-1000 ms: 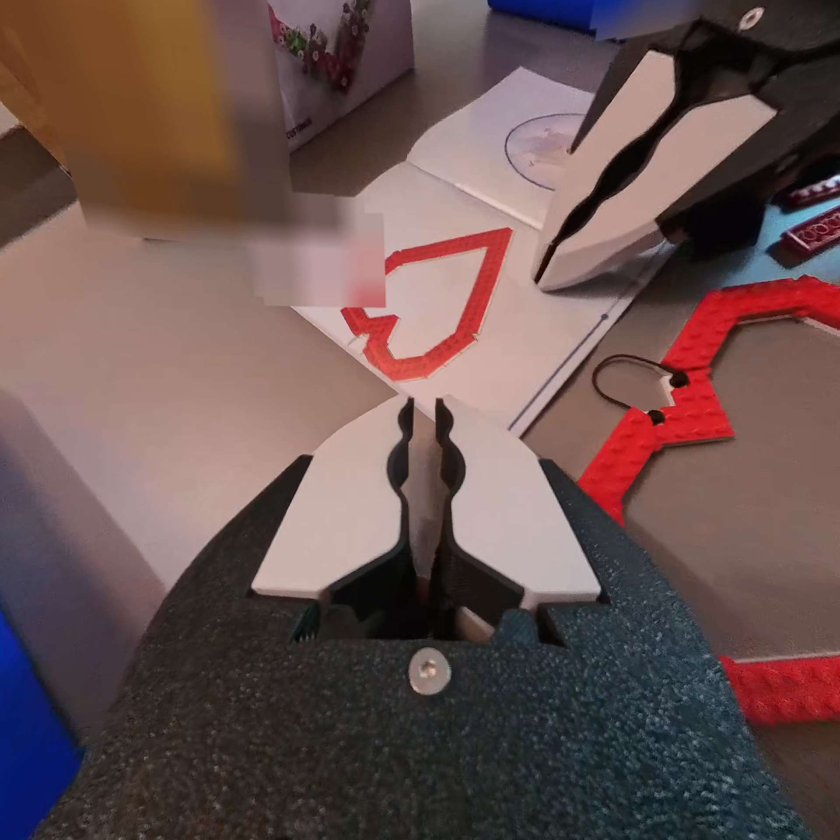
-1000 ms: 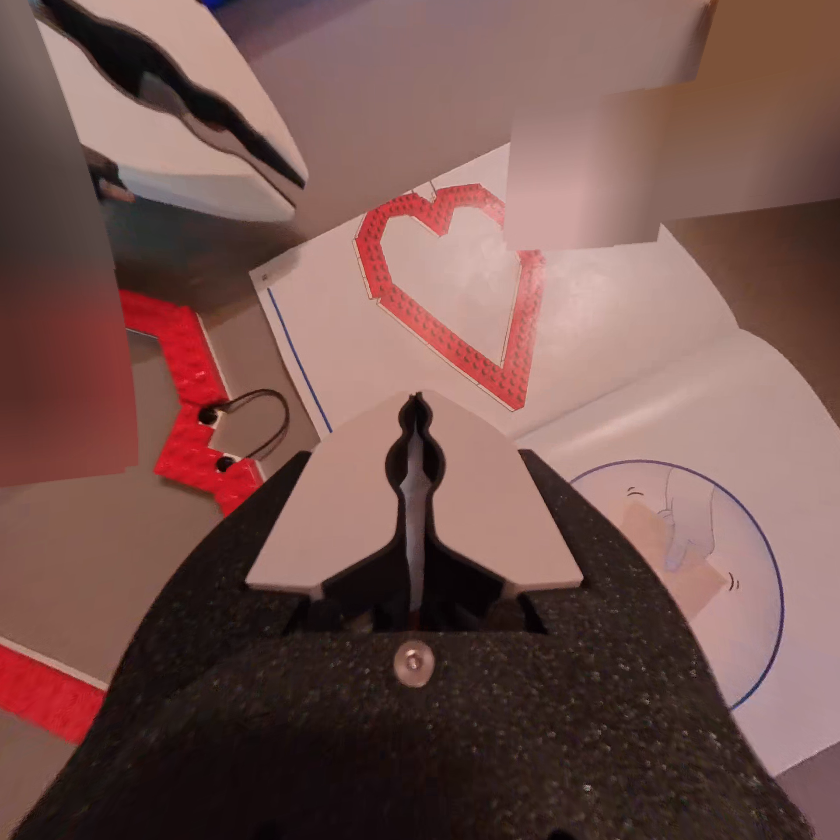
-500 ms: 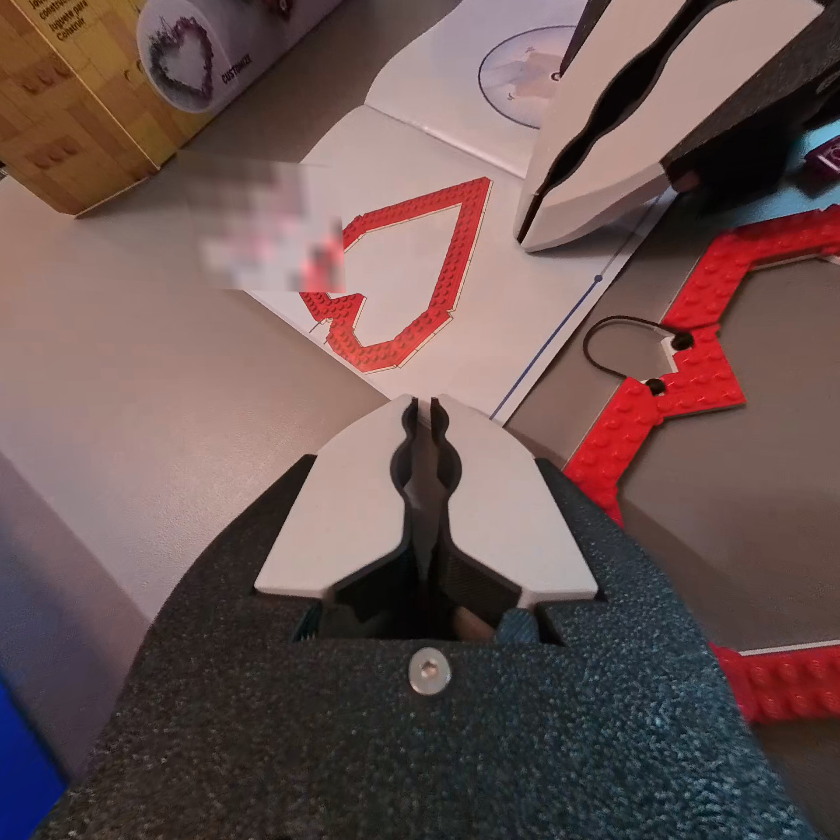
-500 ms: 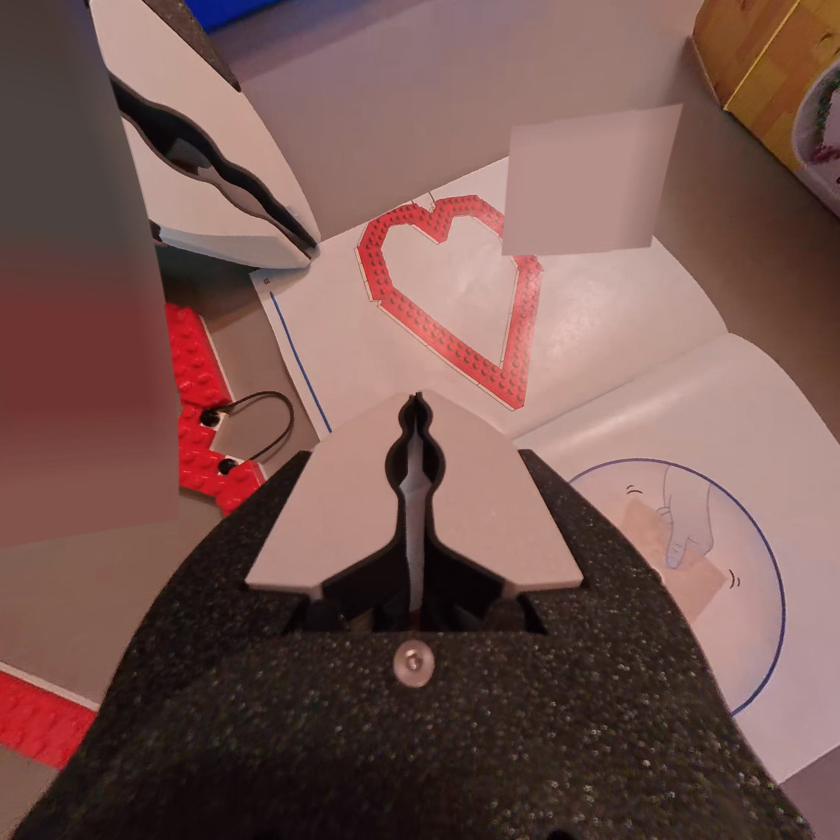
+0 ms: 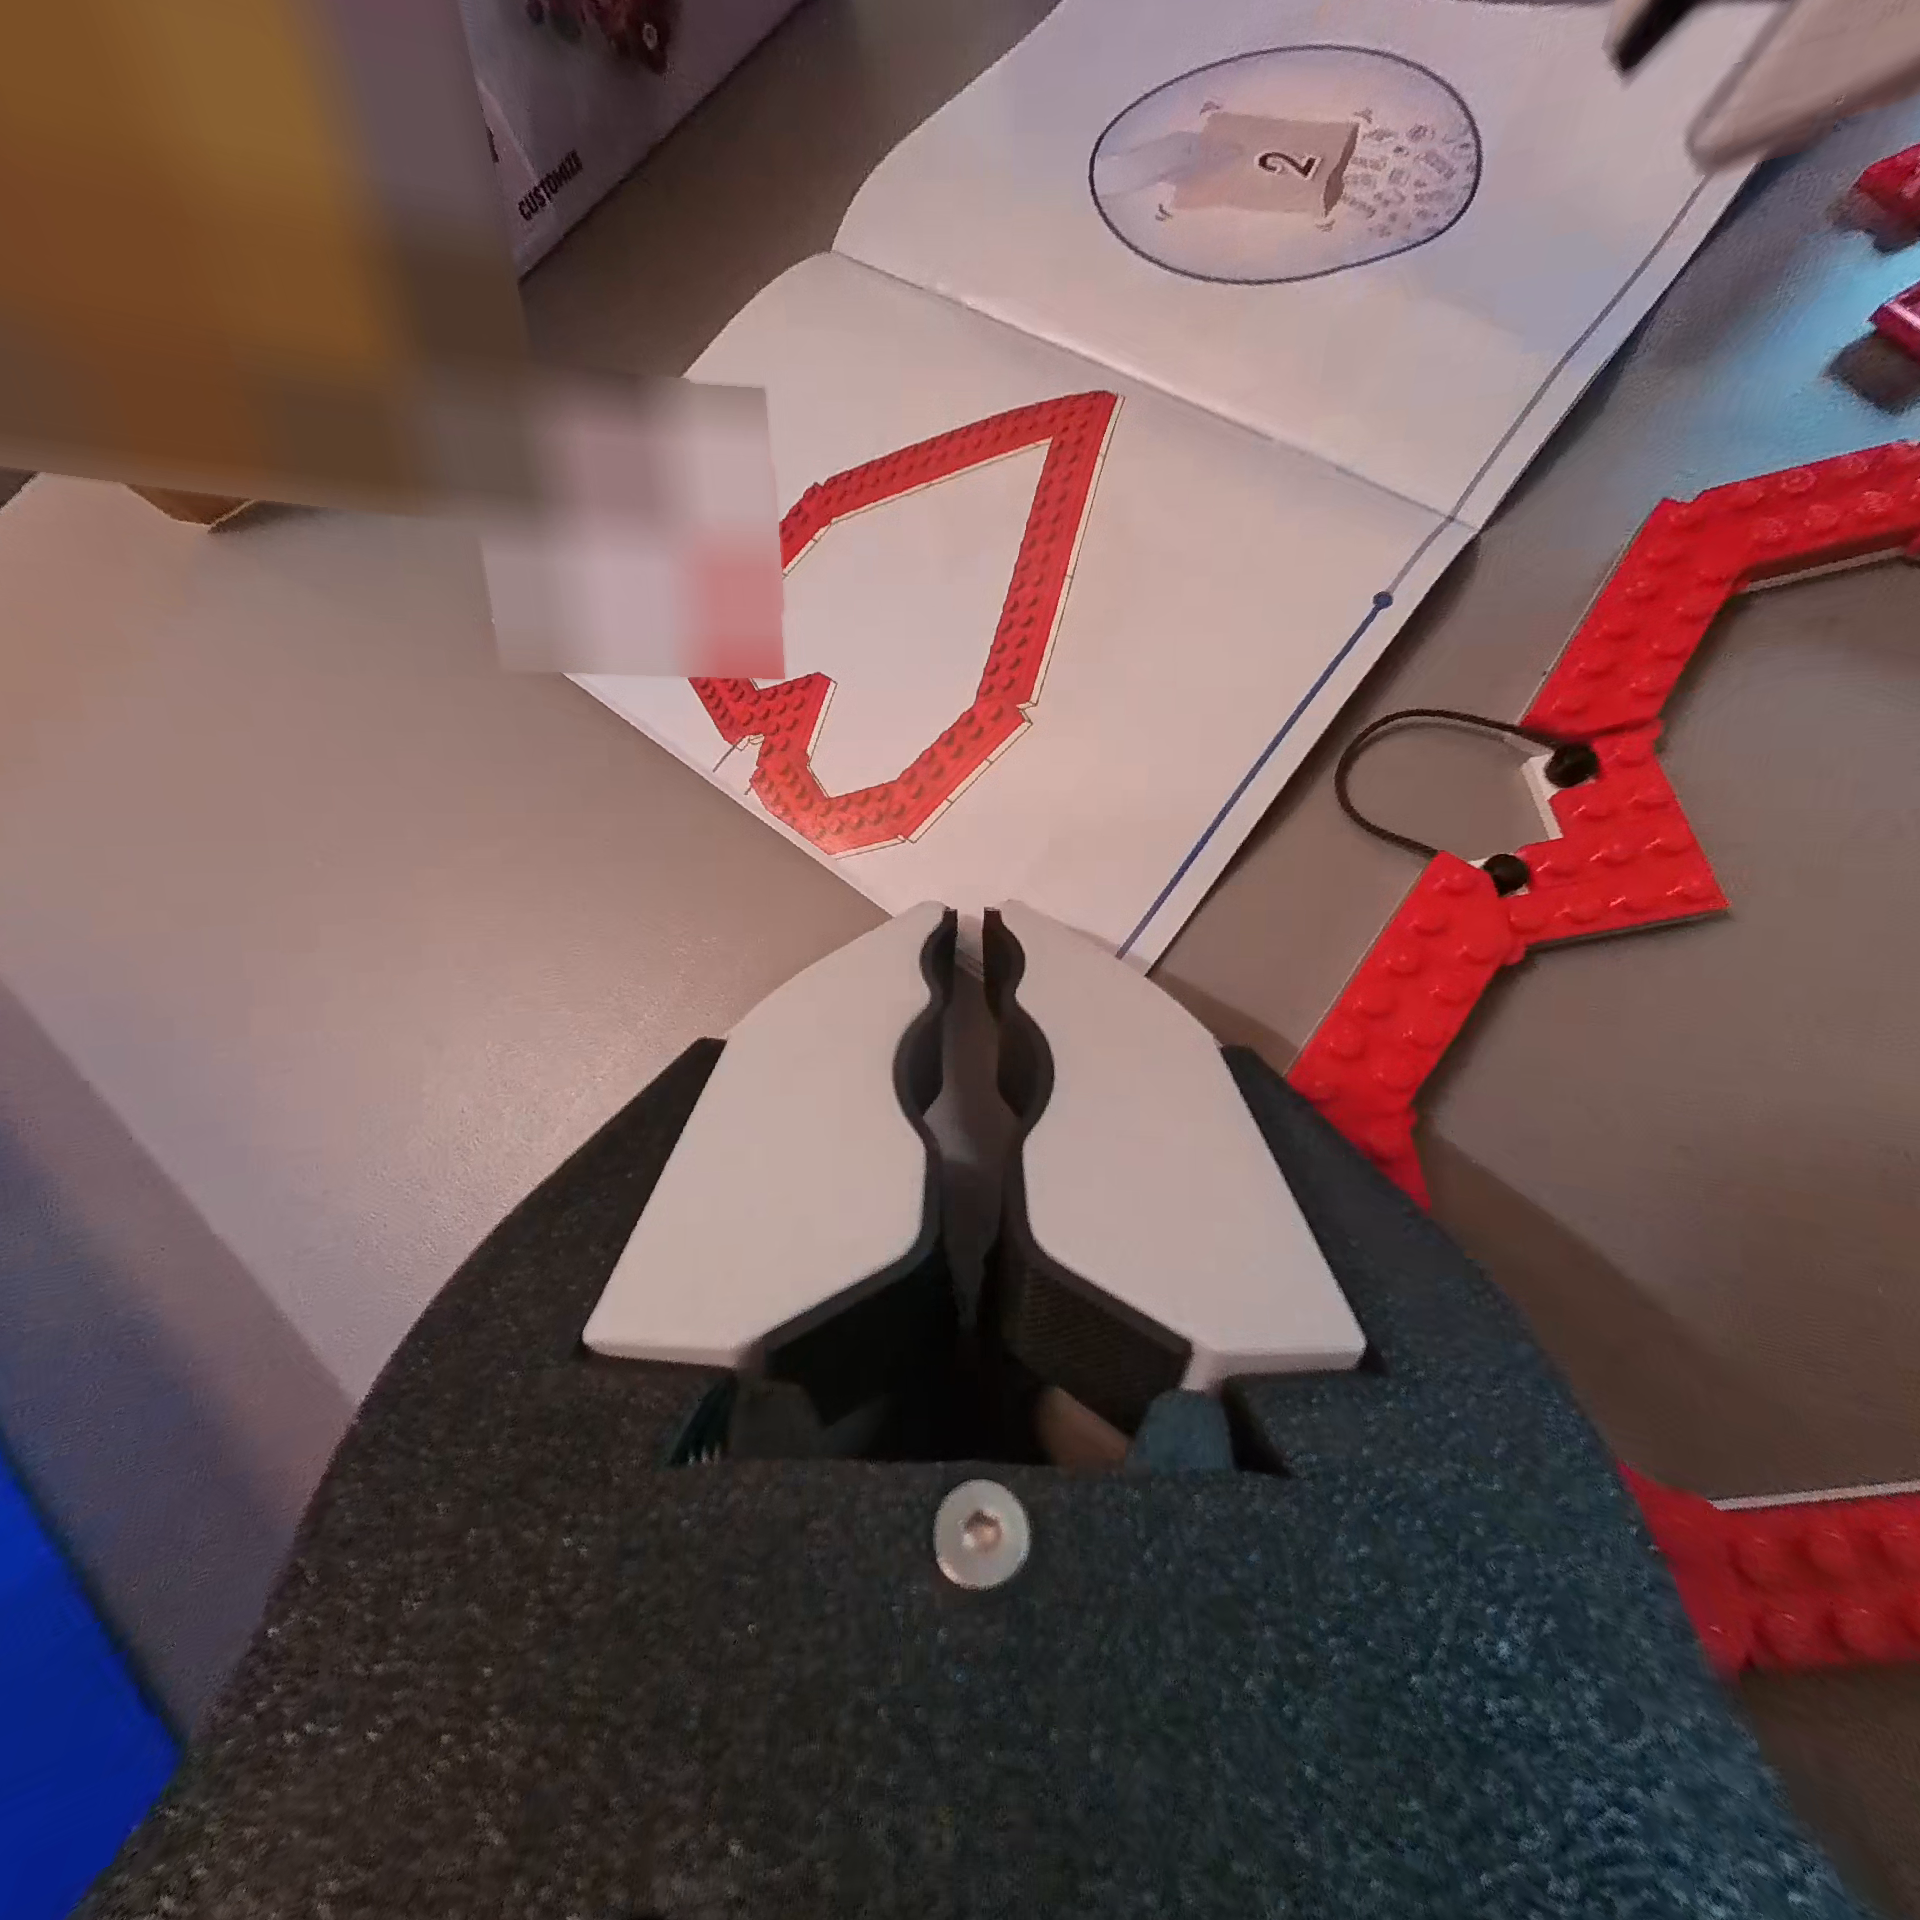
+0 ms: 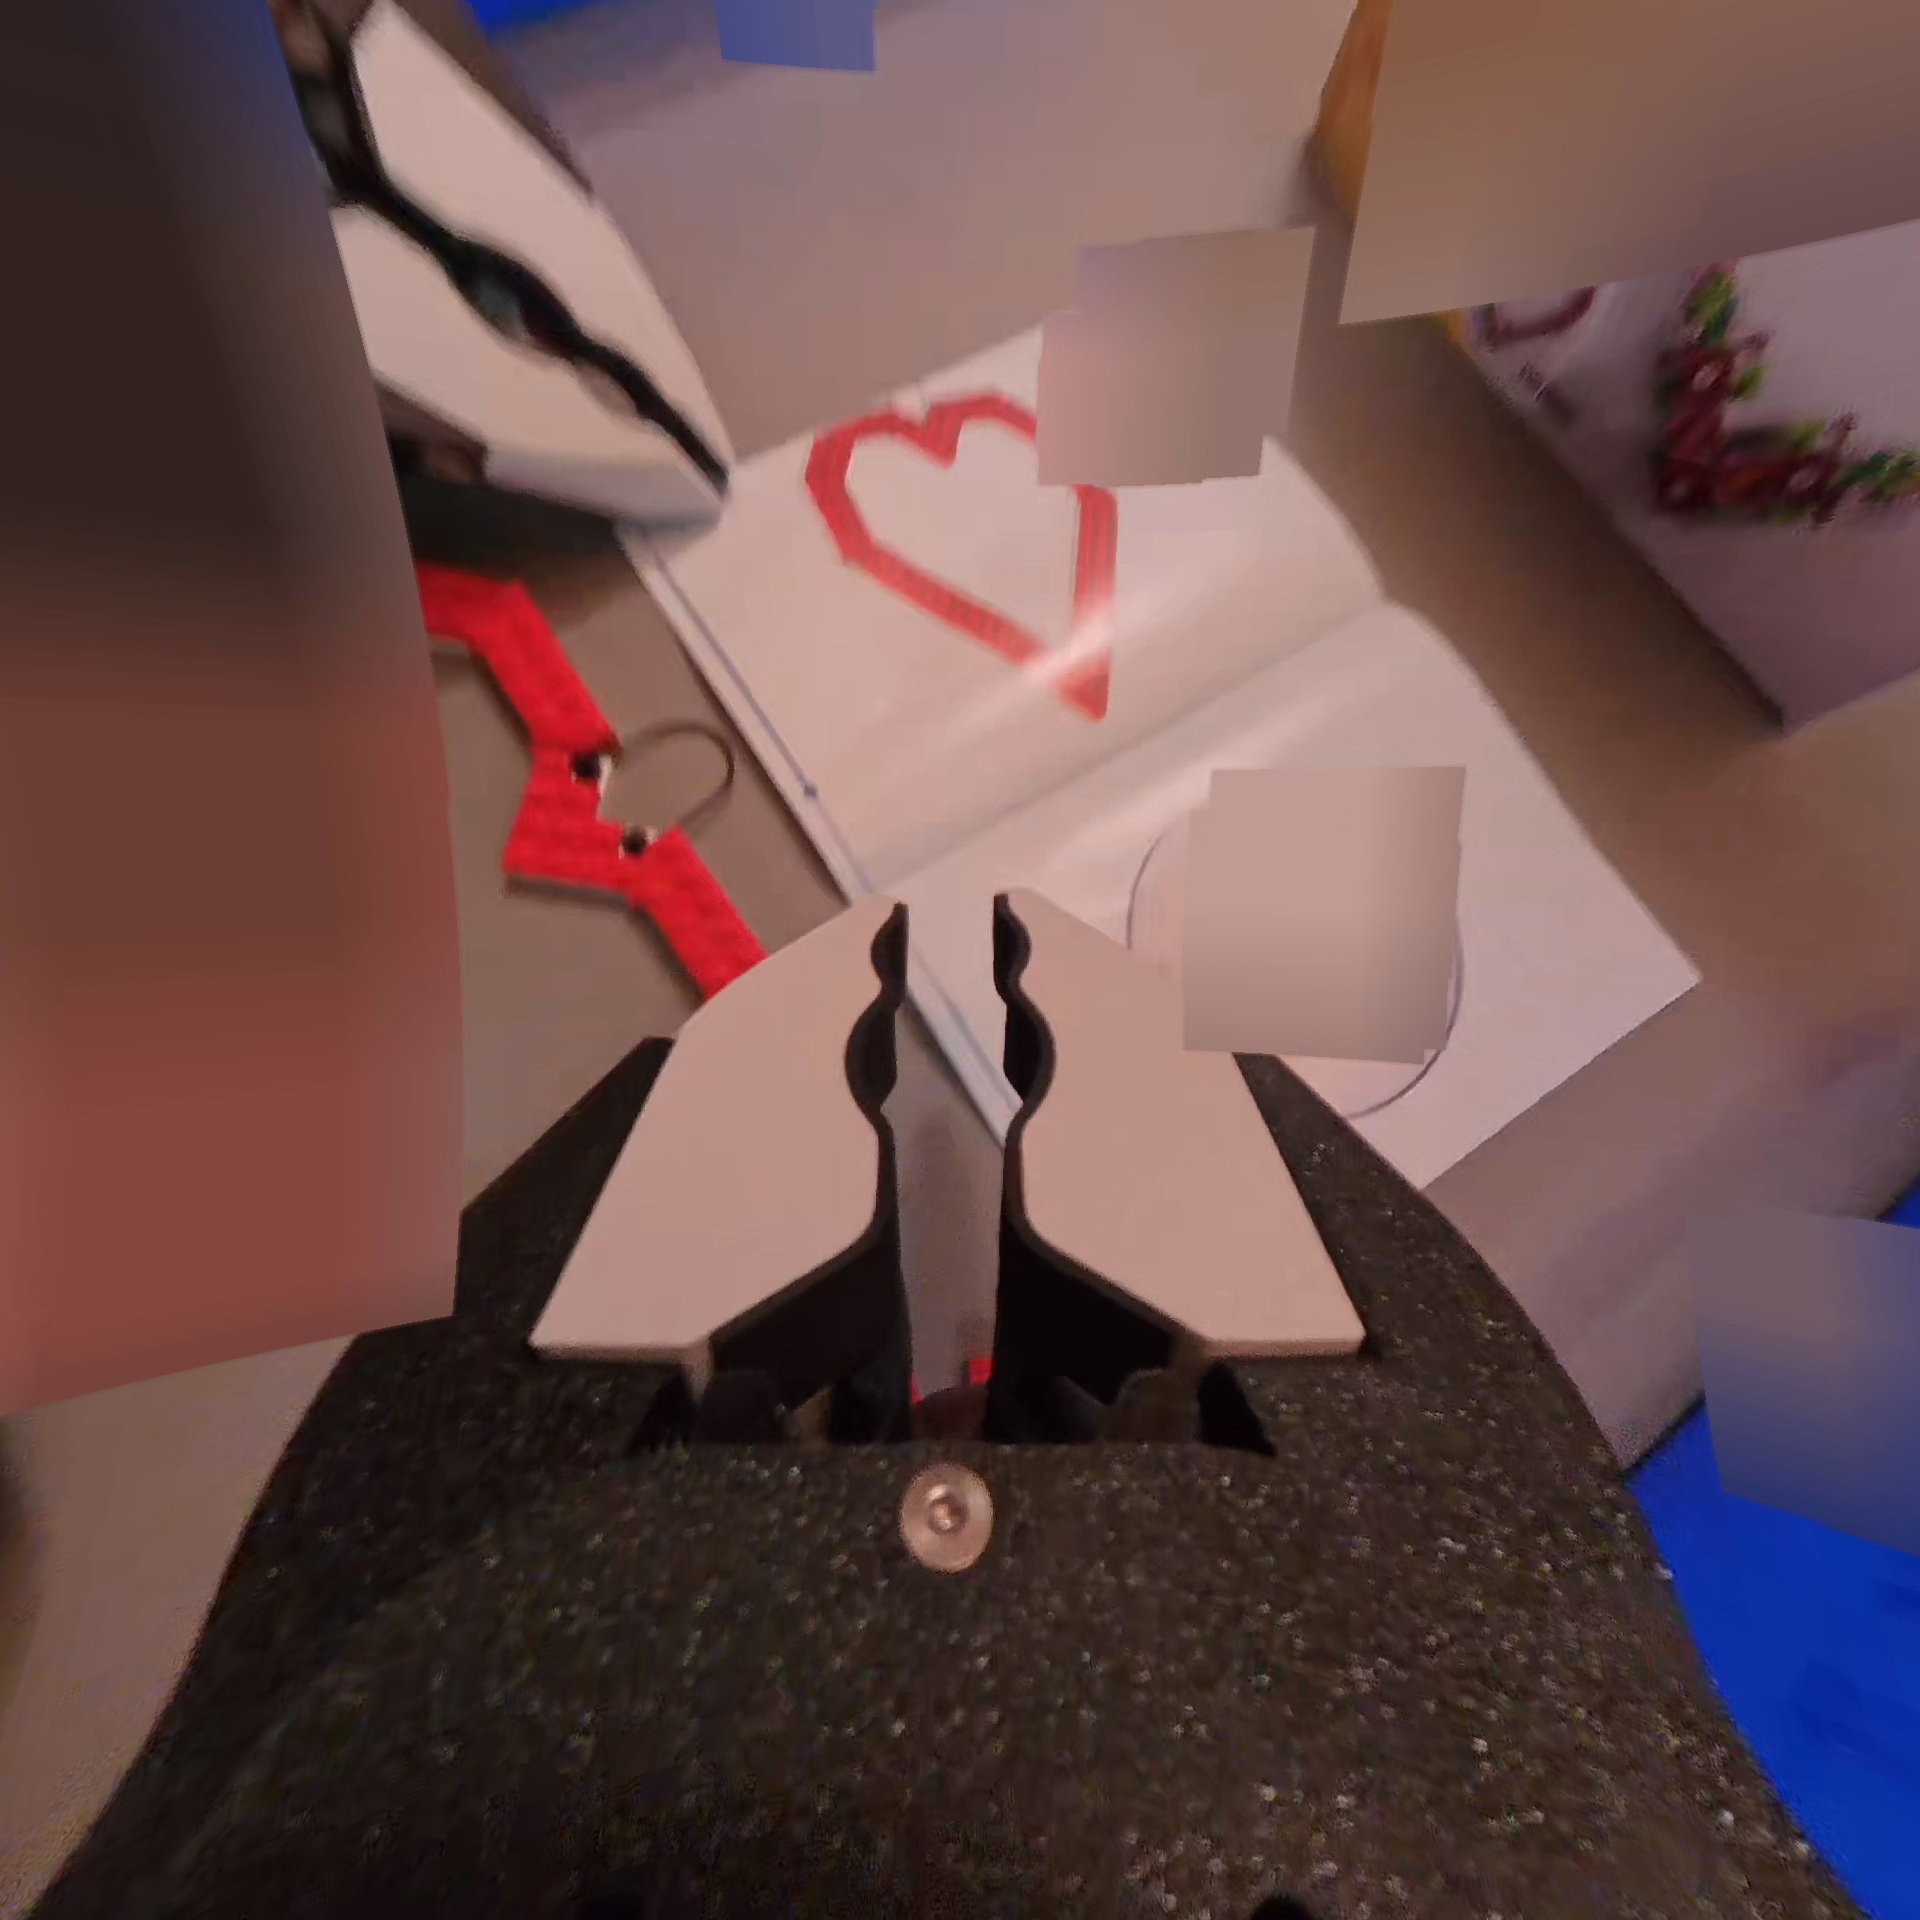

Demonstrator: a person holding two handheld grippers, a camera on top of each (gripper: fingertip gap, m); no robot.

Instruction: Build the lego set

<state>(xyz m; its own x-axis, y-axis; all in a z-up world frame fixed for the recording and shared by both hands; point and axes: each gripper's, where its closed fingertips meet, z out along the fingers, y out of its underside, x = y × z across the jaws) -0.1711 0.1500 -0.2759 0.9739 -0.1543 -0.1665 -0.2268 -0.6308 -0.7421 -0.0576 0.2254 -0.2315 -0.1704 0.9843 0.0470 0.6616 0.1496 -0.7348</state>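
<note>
- My left gripper (image 5: pixel 967 914) hovers over the near corner of the open instruction booklet (image 5: pixel 1226 623); its jaws are nearly together with only a thin slit between them, and nothing is in them.
- My right gripper (image 6: pixel 945 906) has its jaws parted by a clear gap with only the table and booklet edge showing through it, so it carries nothing either. This view is motion-blurred.
- The task's thing, the red heart-shaped Lego frame (image 5: pixel 1621 831), lies flat on the grey table (image 5: pixel 312 935), just right of the booklet and right of my left gripper. A thin black cord loop (image 5: pixel 1392 758) hangs from two holes at its notch.
- I judge the frame light and stiff along each plate, but weak at the joints where plates overlap; lifted by one end it could flex and pop apart.
- The studded top should give decent purchase, while the smooth edges look slippery.
- I would take hold across a straight stretch of the rim, close to a joint, with jaws spanning the plate's width, and steady the far side with the other gripper.
- The cord is soft and would not bear a controlled lift.
- Loose dark red pieces (image 5: pixel 1891 197) lie at the far right, small and easy to flick.
</note>
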